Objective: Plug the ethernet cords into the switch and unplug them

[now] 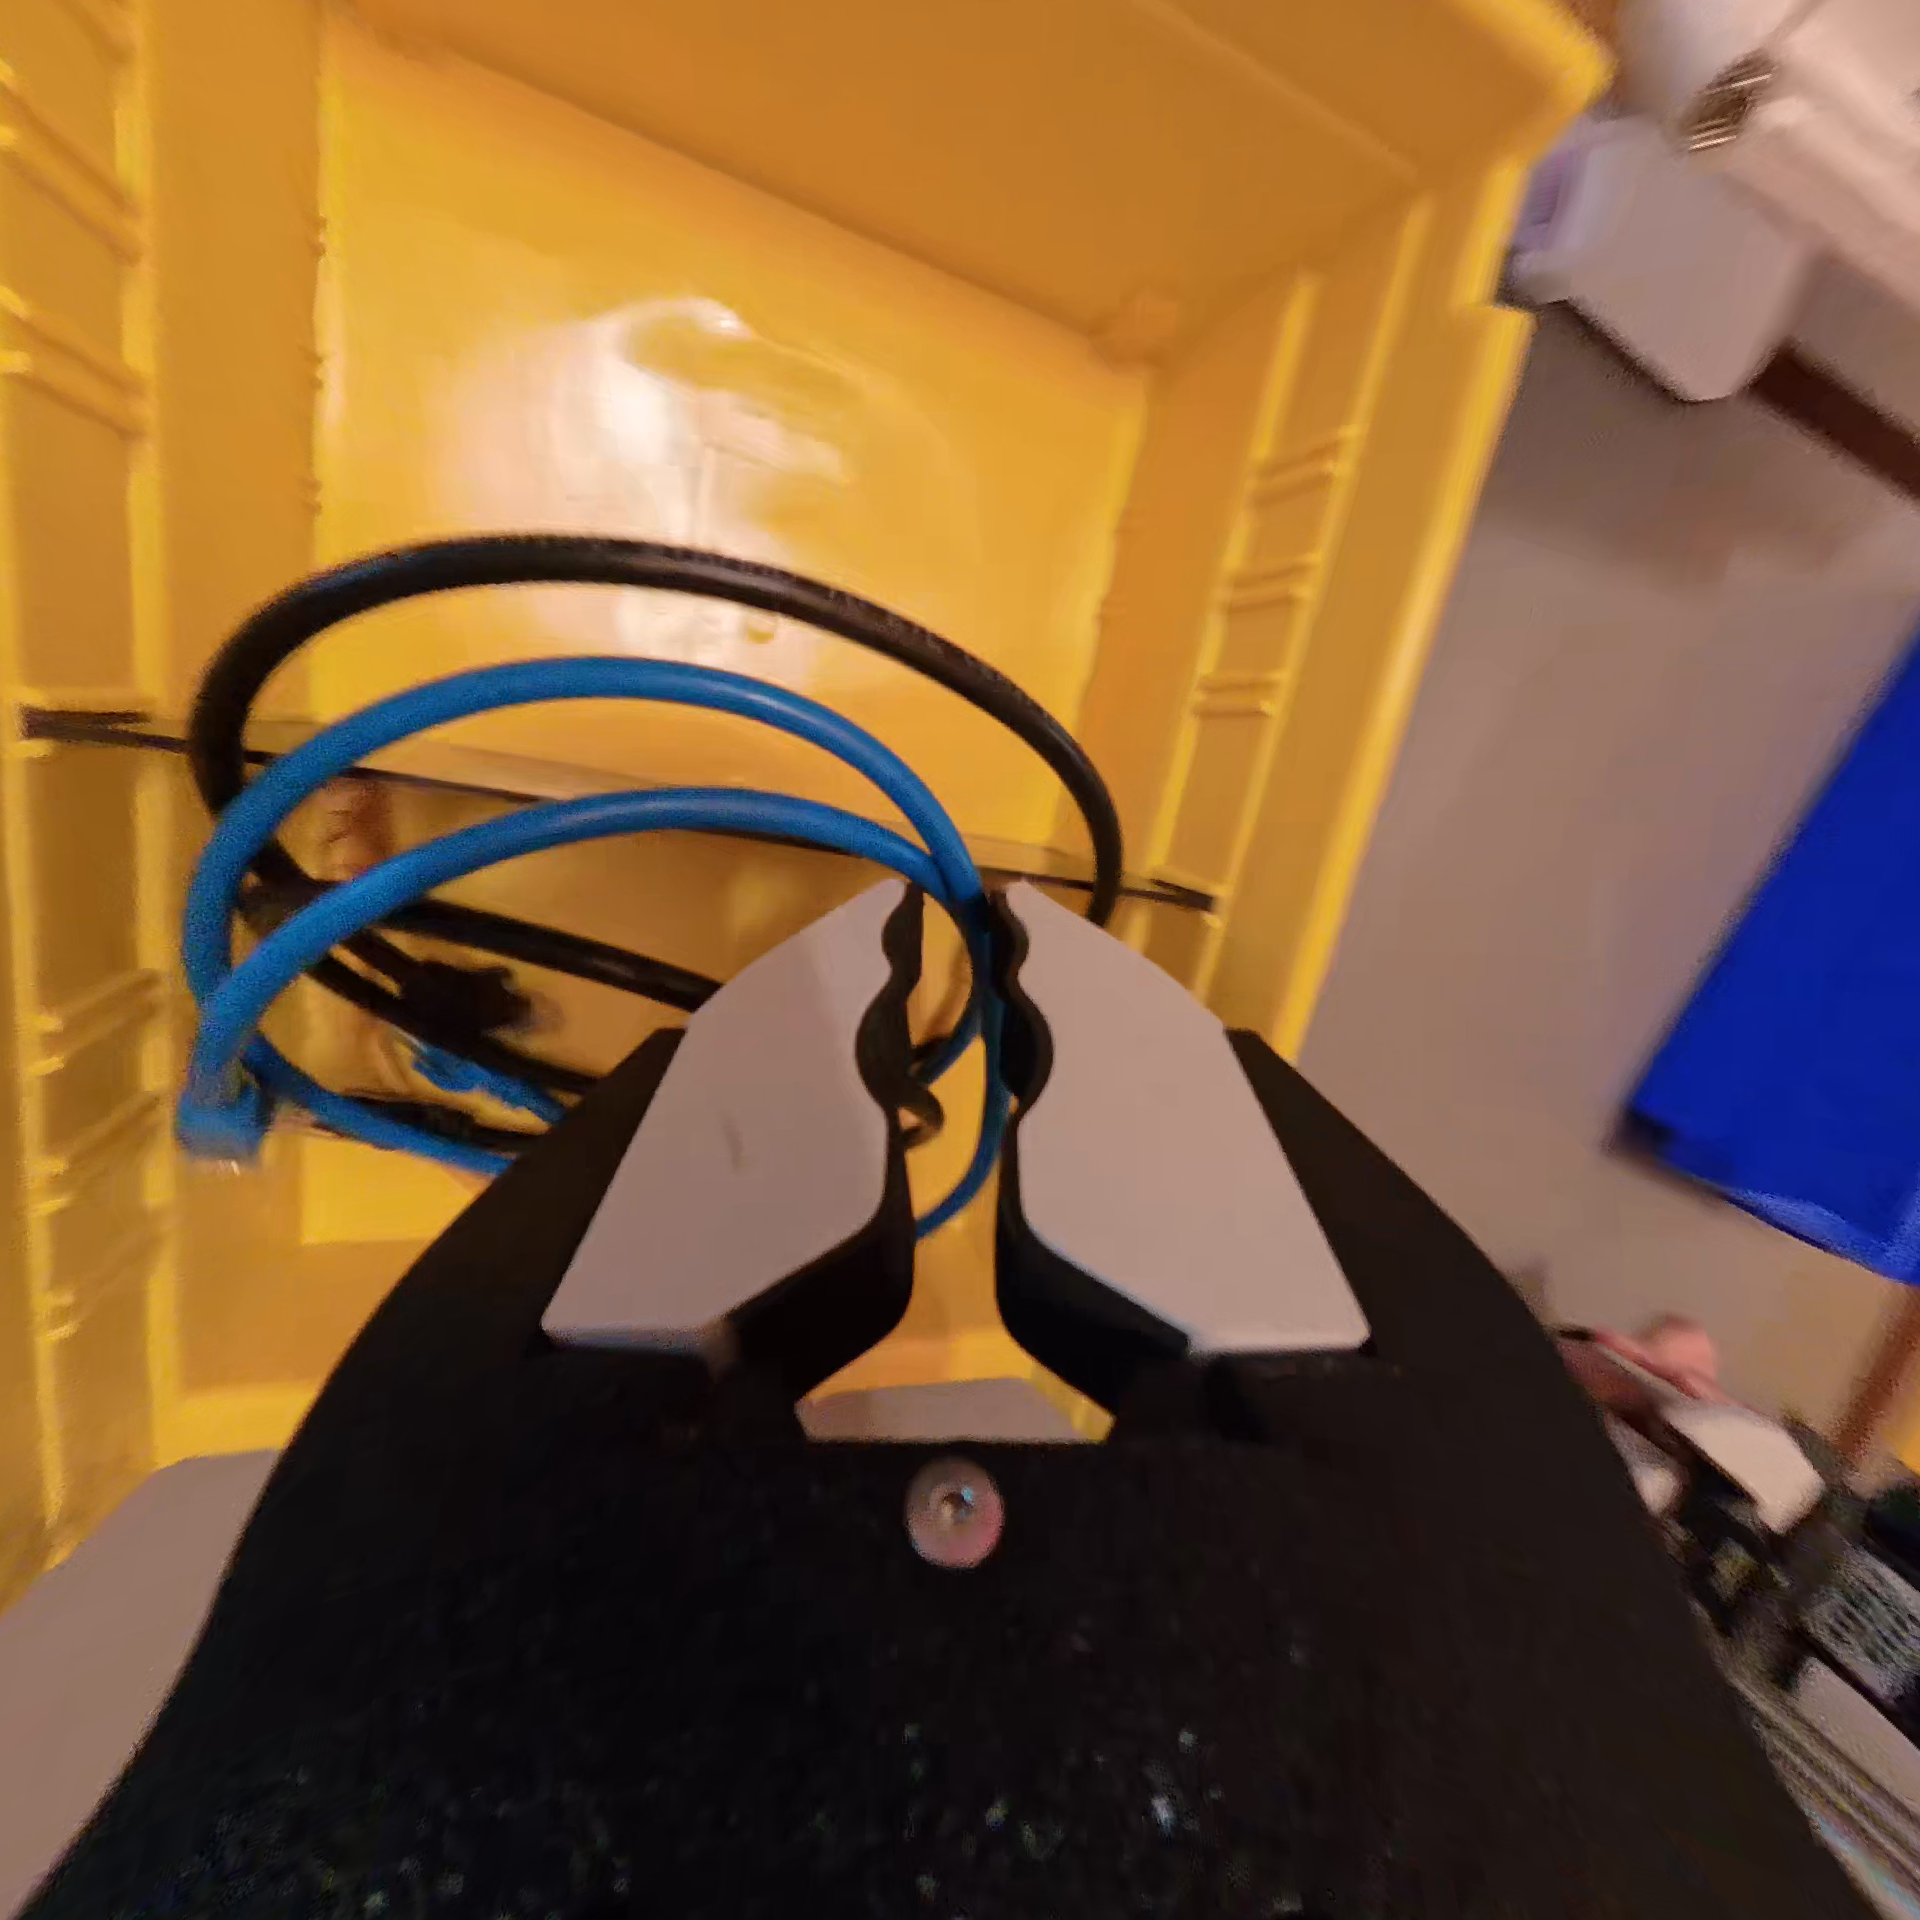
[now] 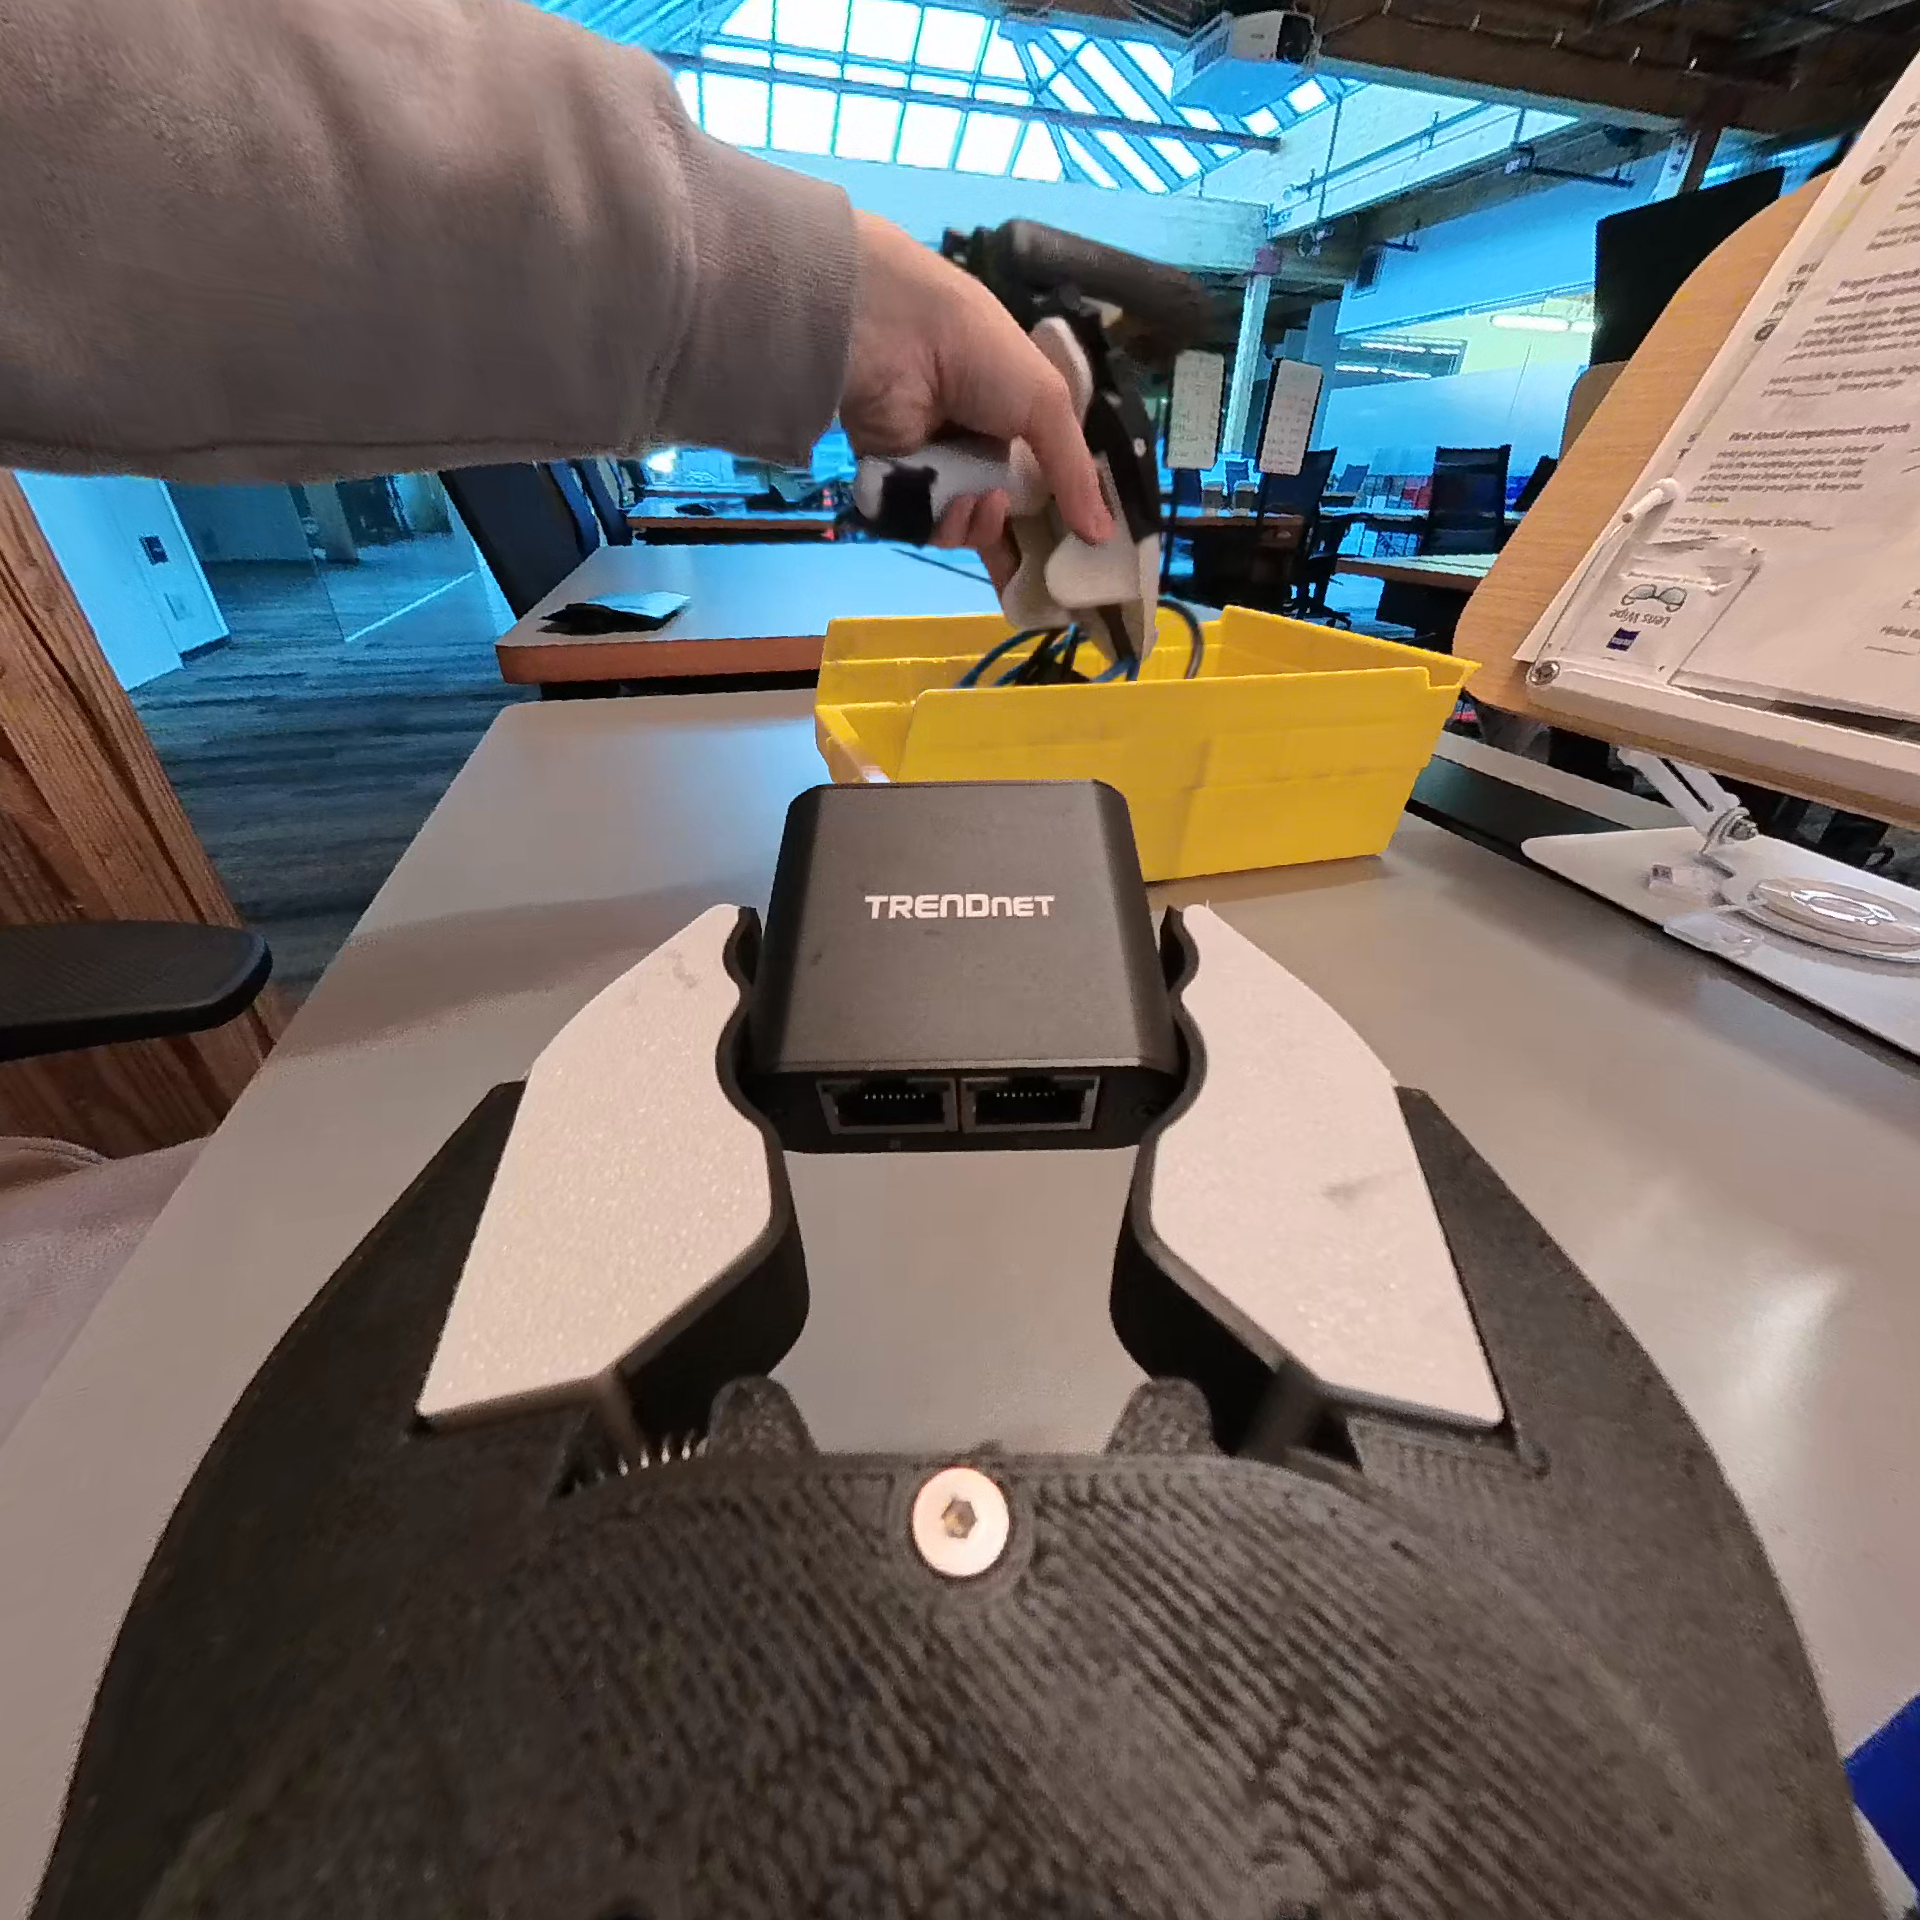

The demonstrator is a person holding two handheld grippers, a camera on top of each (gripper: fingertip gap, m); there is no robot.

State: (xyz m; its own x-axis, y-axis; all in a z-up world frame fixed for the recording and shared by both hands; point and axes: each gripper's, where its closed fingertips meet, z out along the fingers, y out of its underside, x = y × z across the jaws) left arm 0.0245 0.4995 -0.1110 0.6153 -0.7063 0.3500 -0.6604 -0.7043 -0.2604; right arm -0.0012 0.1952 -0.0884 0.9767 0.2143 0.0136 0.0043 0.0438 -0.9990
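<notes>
I'm clenching the right gripper [image 2: 961,1023] jaws on the small black plastic two-port switch [image 2: 961,956] on the grey counter [image 2: 1558,1143] while the left gripper [image 1: 956,935], jaws nearly closed around a blue ethernet cord [image 1: 582,686] in the yellow plastic bin [image 1: 727,312], should be lifting slowly, clear of the tangled black cable [image 1: 644,556].

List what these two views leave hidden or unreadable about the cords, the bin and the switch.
- Left wrist view: motion blur; whether the left gripper pinches the blue cord or merely straddles it is unclear.
- Left wrist view: the gripper body covers the yellow bin floor nearest the camera.
- Right wrist view: the bin wall hides the cords' plugs.
- Right wrist view: the switch back is unseen; the right gripper fingers cover its sides.
</notes>
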